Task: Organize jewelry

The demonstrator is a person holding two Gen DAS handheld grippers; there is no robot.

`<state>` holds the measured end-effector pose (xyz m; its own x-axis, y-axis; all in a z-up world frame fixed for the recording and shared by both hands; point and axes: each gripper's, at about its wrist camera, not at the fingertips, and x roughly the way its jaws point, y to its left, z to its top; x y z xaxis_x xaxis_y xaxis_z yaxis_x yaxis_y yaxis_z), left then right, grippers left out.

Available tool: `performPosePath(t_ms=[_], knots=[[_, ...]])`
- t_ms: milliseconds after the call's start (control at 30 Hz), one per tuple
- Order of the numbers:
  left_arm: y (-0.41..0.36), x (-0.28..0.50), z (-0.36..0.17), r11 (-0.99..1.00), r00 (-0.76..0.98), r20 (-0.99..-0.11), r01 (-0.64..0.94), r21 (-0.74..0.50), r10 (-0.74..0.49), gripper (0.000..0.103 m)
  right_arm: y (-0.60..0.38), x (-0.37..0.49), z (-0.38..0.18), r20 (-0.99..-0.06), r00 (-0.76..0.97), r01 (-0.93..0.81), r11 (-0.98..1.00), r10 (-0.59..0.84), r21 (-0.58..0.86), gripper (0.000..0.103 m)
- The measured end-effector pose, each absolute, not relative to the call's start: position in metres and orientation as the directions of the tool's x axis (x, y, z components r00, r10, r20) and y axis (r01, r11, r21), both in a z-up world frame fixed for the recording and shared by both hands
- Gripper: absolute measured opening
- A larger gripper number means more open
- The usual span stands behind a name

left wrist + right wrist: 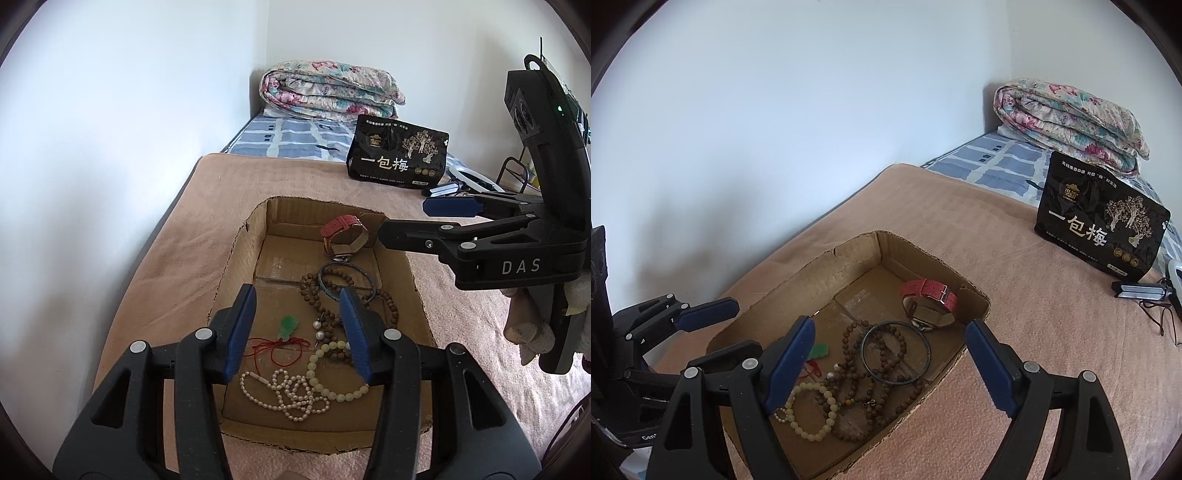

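**A:** Start nearest. How does the left claw (299,328) stand?

**B:** Its blue pads are parted with nothing pressed between them. It hangs above the near half of the cardboard tray (236,254), which lies on the pink blanket (155,266) over the bed.

**A:** What sits under it?

**B:** Closest in, a white pearl necklace (284,395) lies heaped on the tray floor. Touching its right side is a pale bead bracelet (328,376). Just beyond, between the pads as seen from the left wrist, is a green jade pendant (288,326) on a red cord (273,345), beside two loose pearls.

**A:** And farther on?

**B:** Brown wooden beads (325,295) coil through the middle, with a thin dark bangle (347,277) lying on top of them. At the far end a watch with a red strap (343,232) rests close to the far wall.

**A:** The right claw (890,362)?

**B:** Spread wide, holding nothing. From its own camera one pad hangs over the jade side of the tray and the other beyond the tray's right wall, so the bangle and beads lie between them, below.

**A:** Past the tray?

**B:** A black snack bag (397,157) stands on the blanket, and a folded floral quilt (328,92) lies at the far end of the bed.
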<state>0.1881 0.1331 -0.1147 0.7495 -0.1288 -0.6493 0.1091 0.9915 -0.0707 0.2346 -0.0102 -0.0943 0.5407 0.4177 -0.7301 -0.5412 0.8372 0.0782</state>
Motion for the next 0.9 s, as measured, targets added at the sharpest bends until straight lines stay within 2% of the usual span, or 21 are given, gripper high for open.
performPosePath(t_ms=[900], knots=[[0.105, 0.118, -0.049, 0.993, 0.811, -0.575, 0.107, -0.041, -0.111, 0.048, -0.048, 0.161, -0.026, -0.673, 0.653, -0.481, 0.877, 0.348, -0.014, 0.092]])
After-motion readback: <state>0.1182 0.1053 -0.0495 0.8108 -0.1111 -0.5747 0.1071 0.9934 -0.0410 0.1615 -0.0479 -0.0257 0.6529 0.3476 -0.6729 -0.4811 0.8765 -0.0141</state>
